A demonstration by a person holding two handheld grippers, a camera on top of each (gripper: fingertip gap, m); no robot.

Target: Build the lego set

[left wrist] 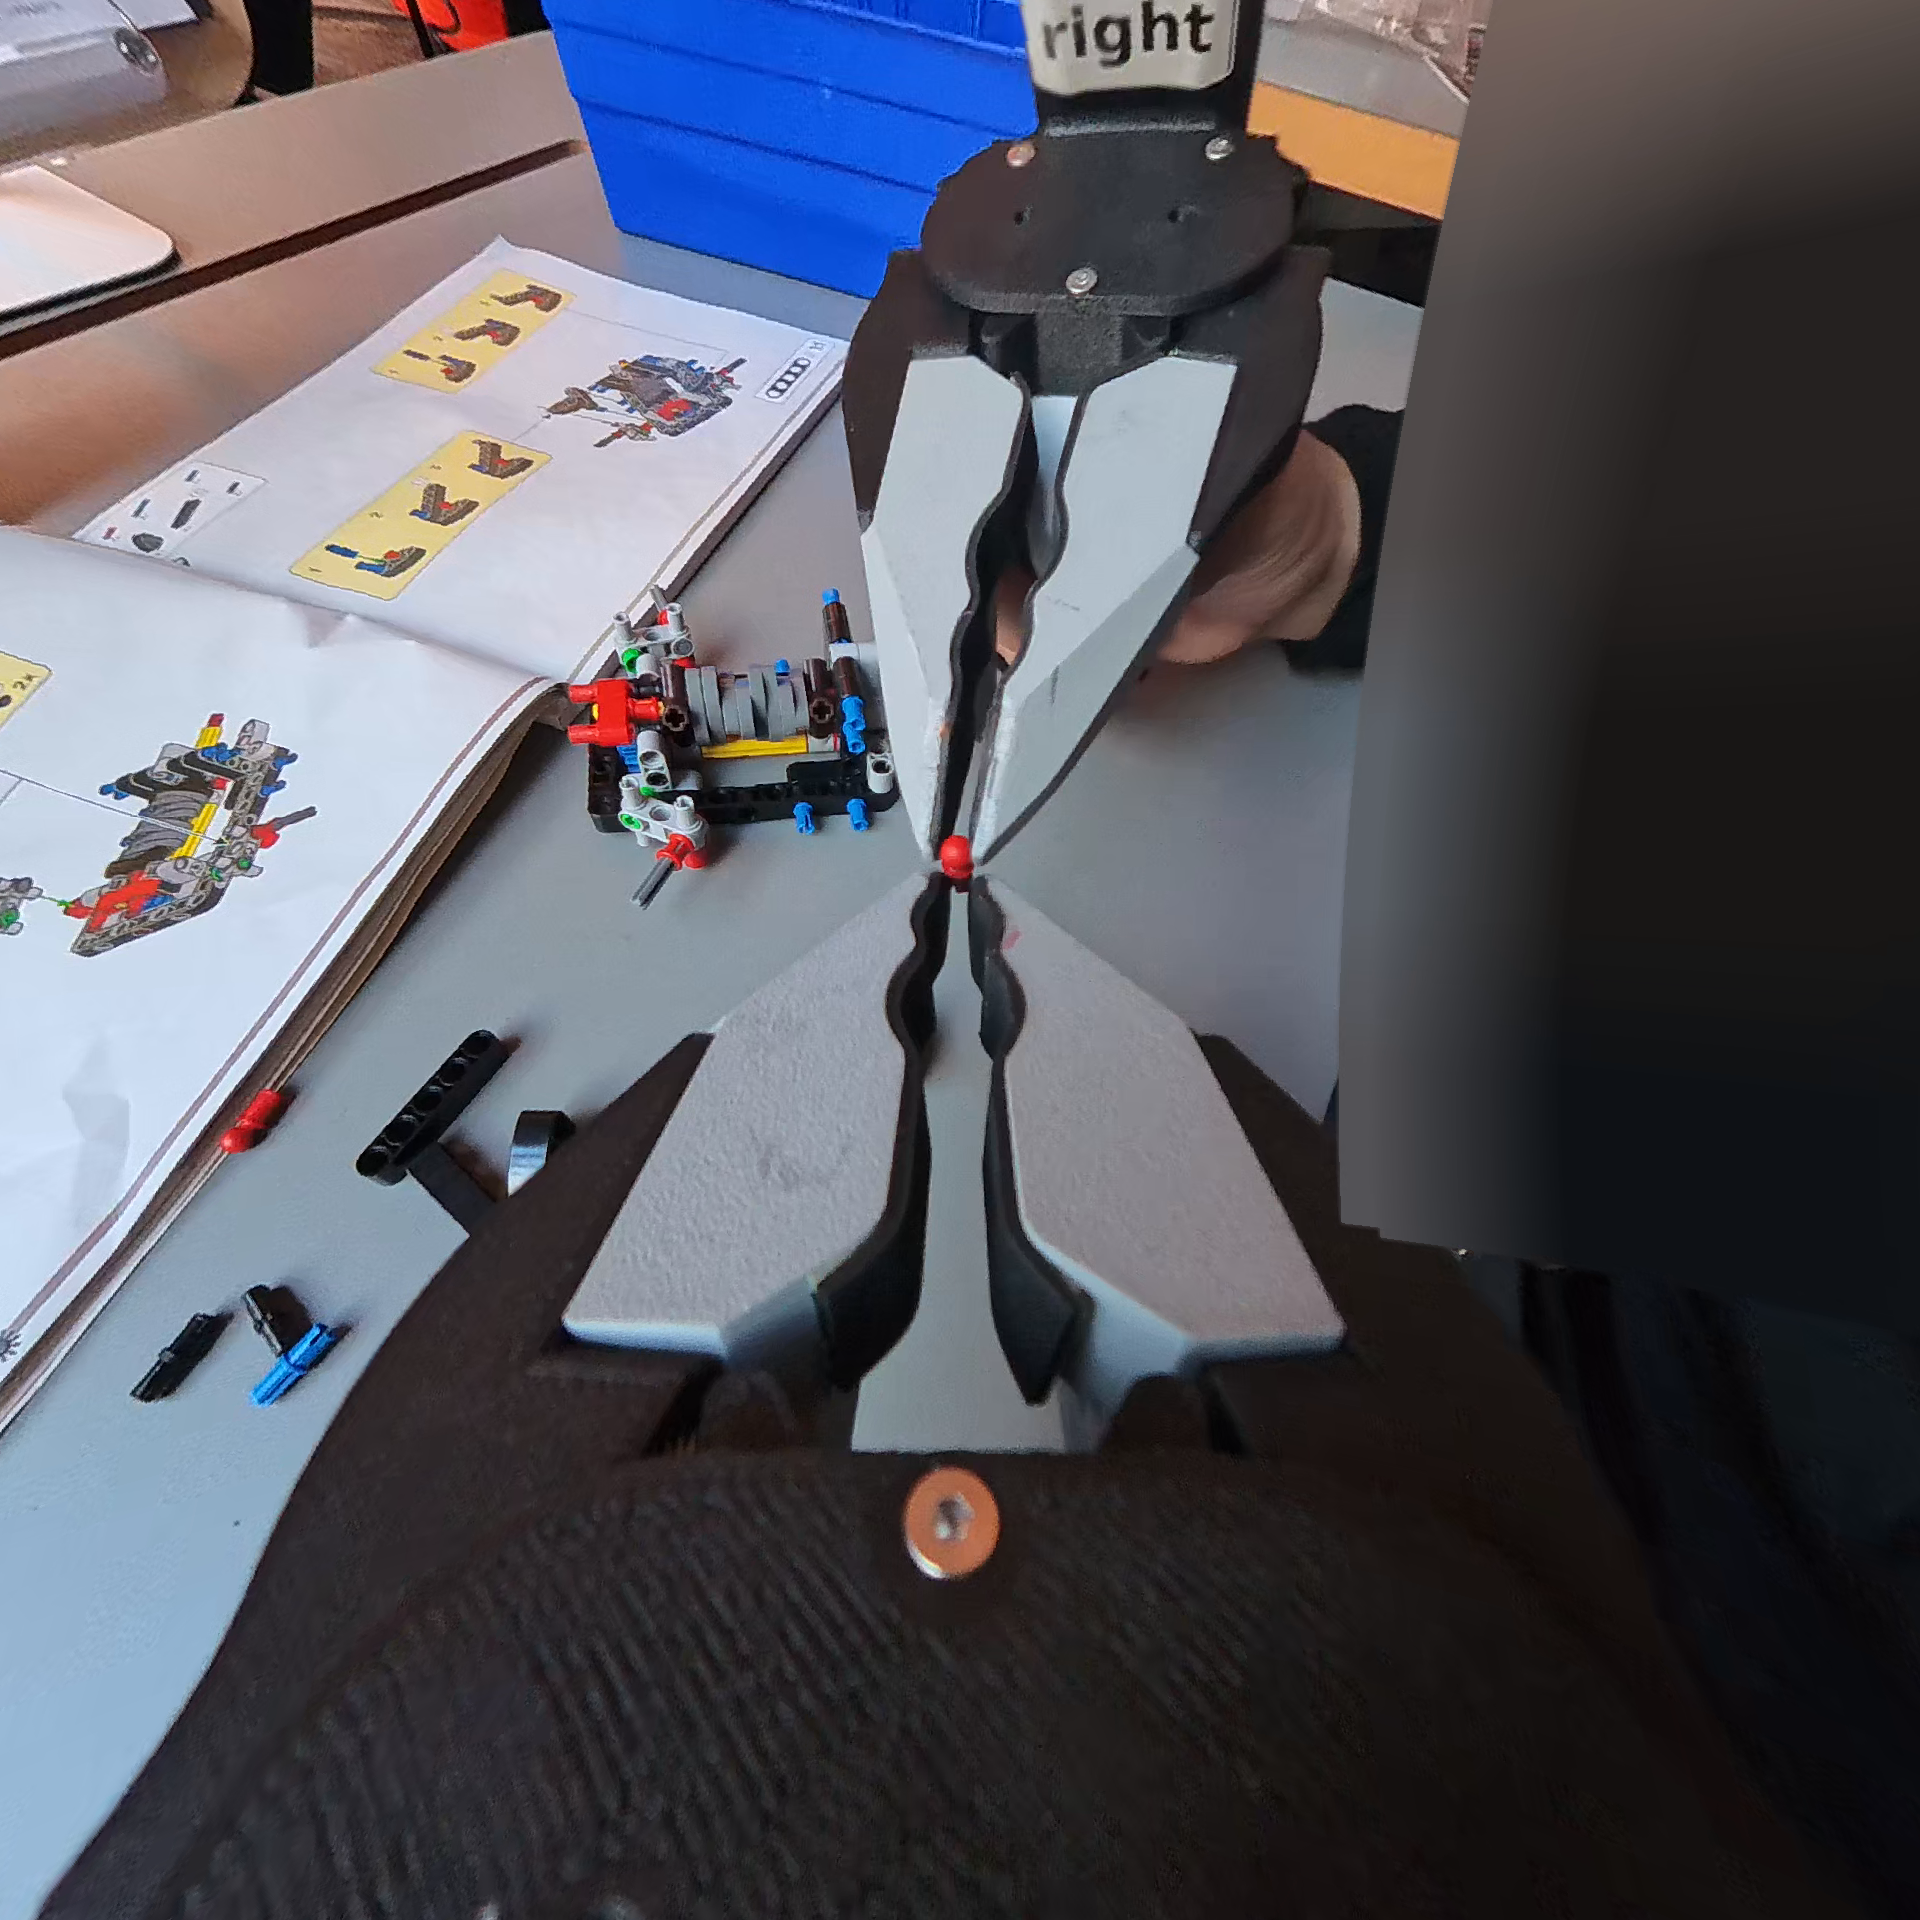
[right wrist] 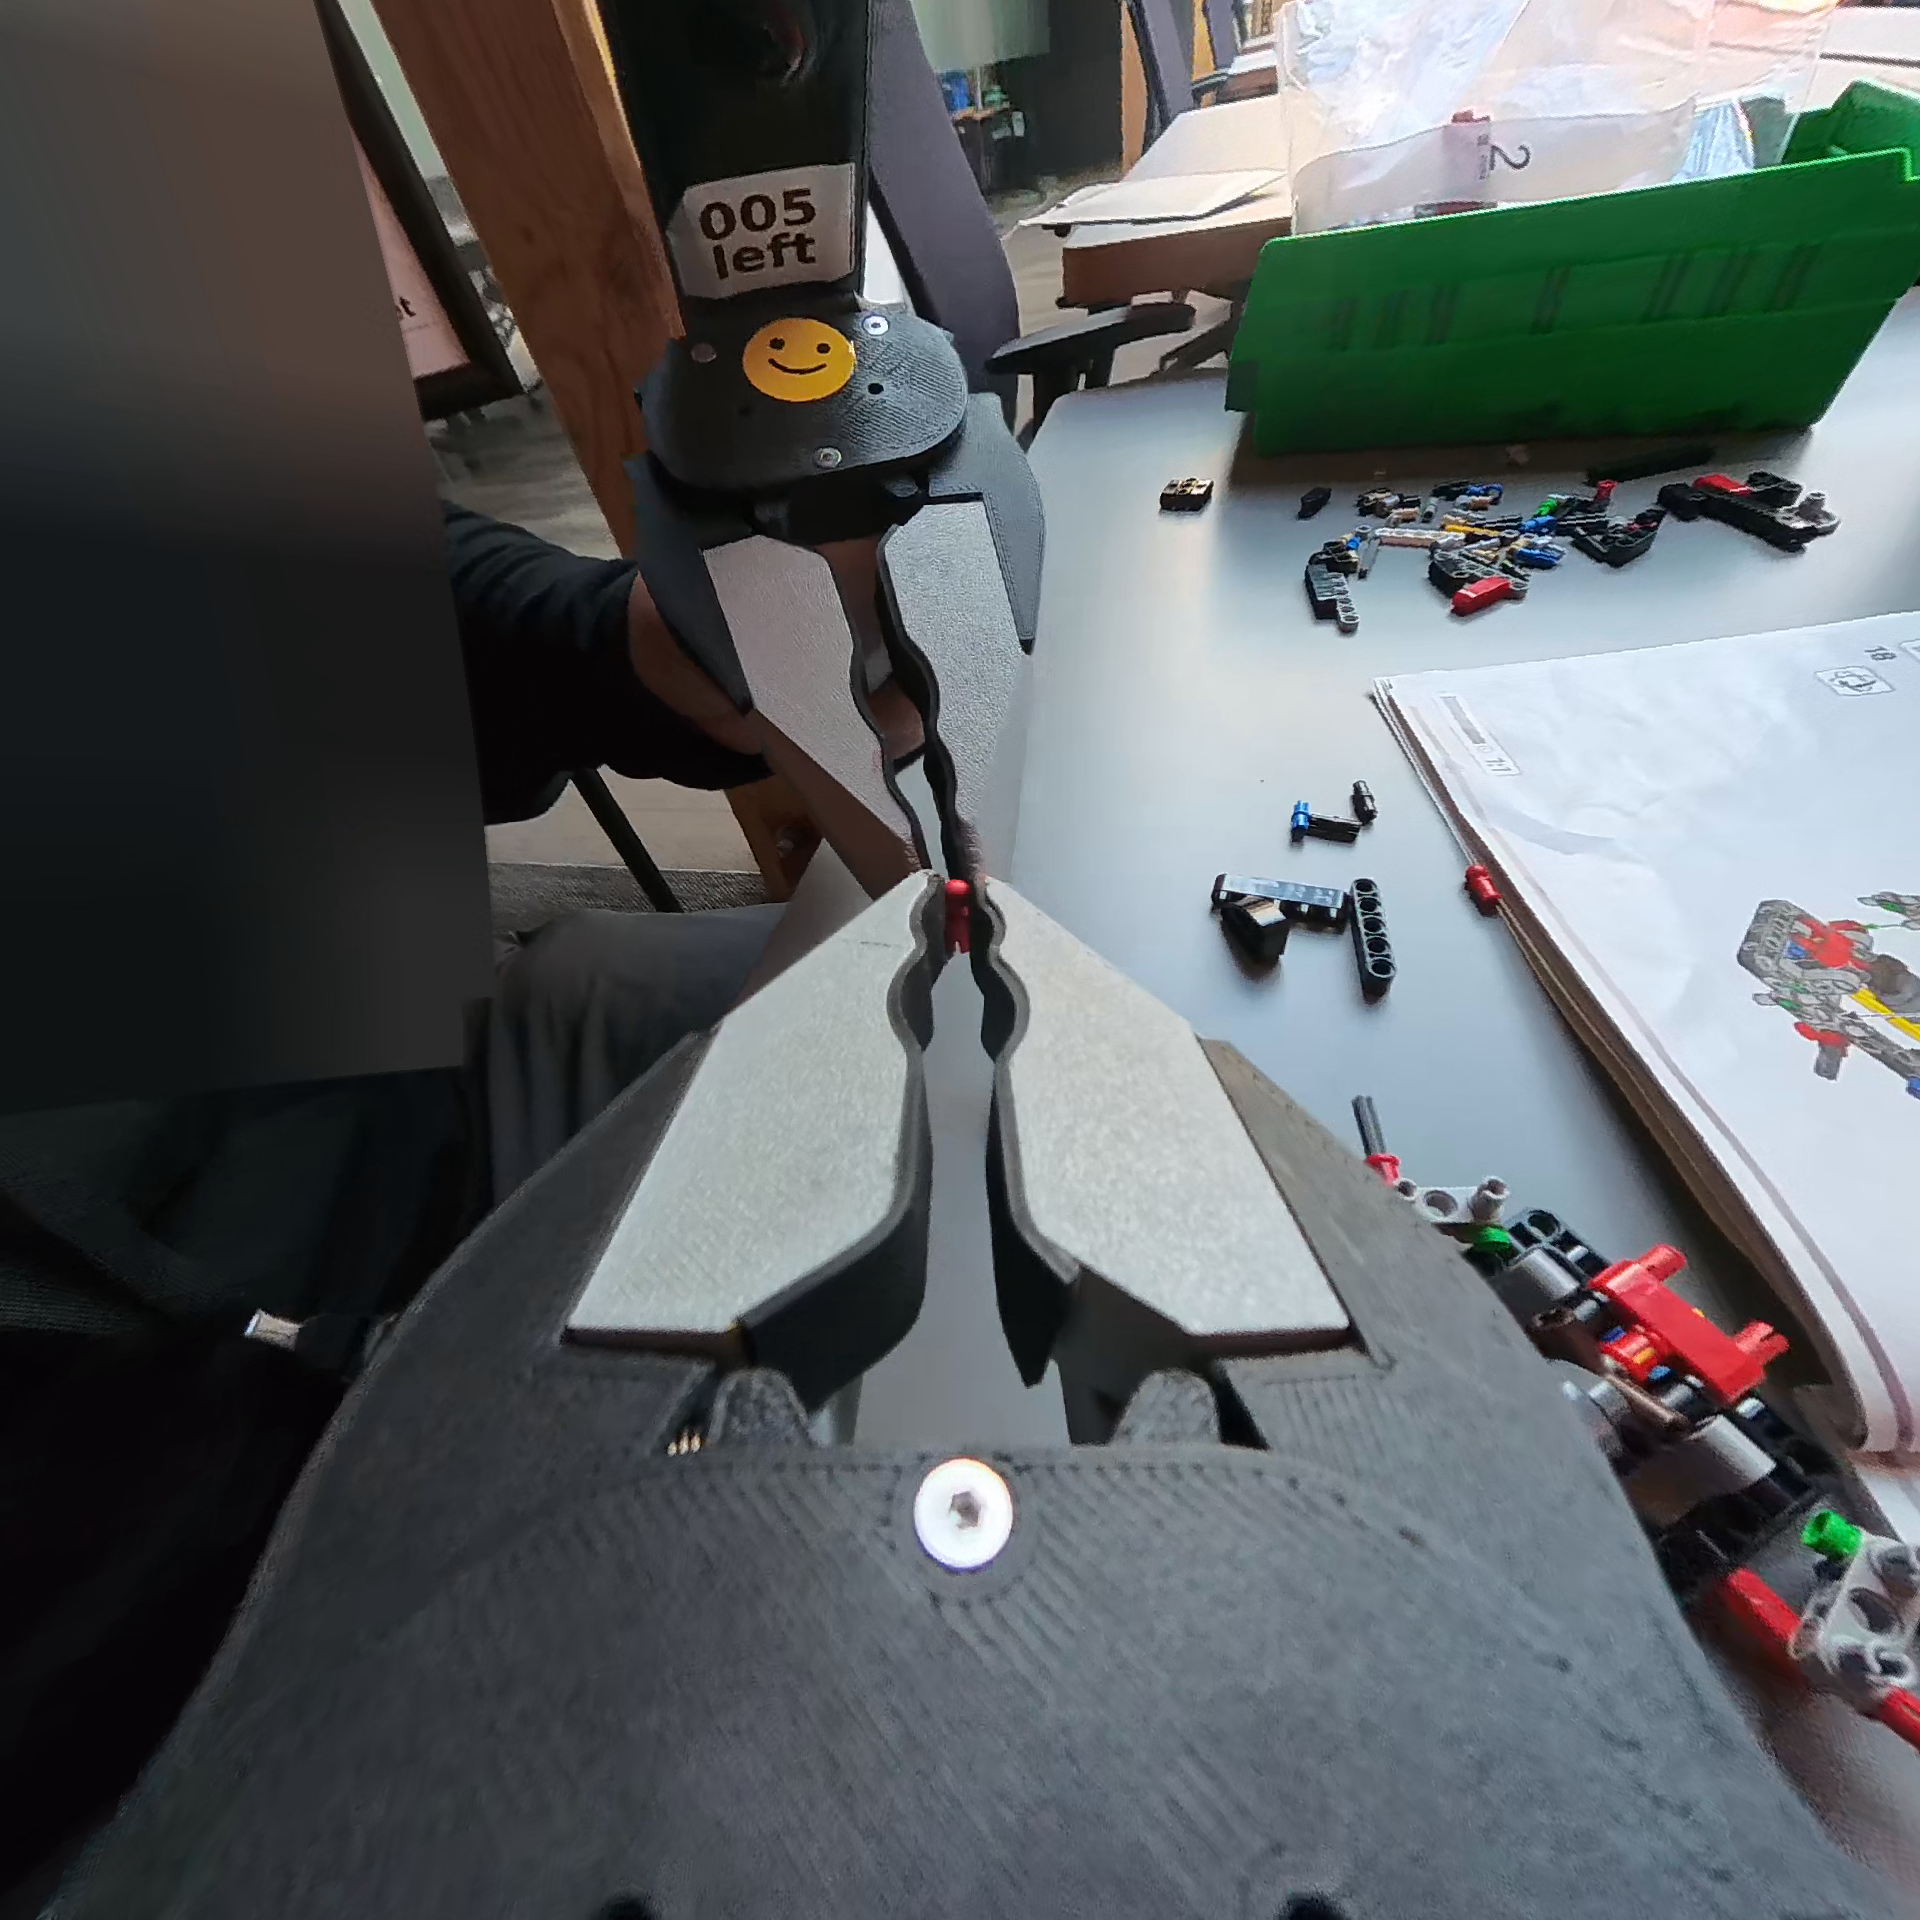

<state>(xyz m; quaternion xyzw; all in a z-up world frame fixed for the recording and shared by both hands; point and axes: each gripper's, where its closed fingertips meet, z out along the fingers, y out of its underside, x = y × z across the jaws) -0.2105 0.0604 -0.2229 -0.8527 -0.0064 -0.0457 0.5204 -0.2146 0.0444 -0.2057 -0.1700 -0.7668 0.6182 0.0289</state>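
My left gripper and my right gripper meet tip to tip above the grey table's near edge. A small red pin sits between their tips. In the right wrist view the red pin lies pinched between my right fingers. The left gripper comes down from above, shut, with its tips against the pin's end. The right gripper is also shut. The partly built lego model stands on the table beside the open manual.
A black beam, a second red pin and blue and black pins lie near the manual. A pile of loose pieces lies before a green bin. A blue bin stands at the back. My left and right fingertips are right by each other.
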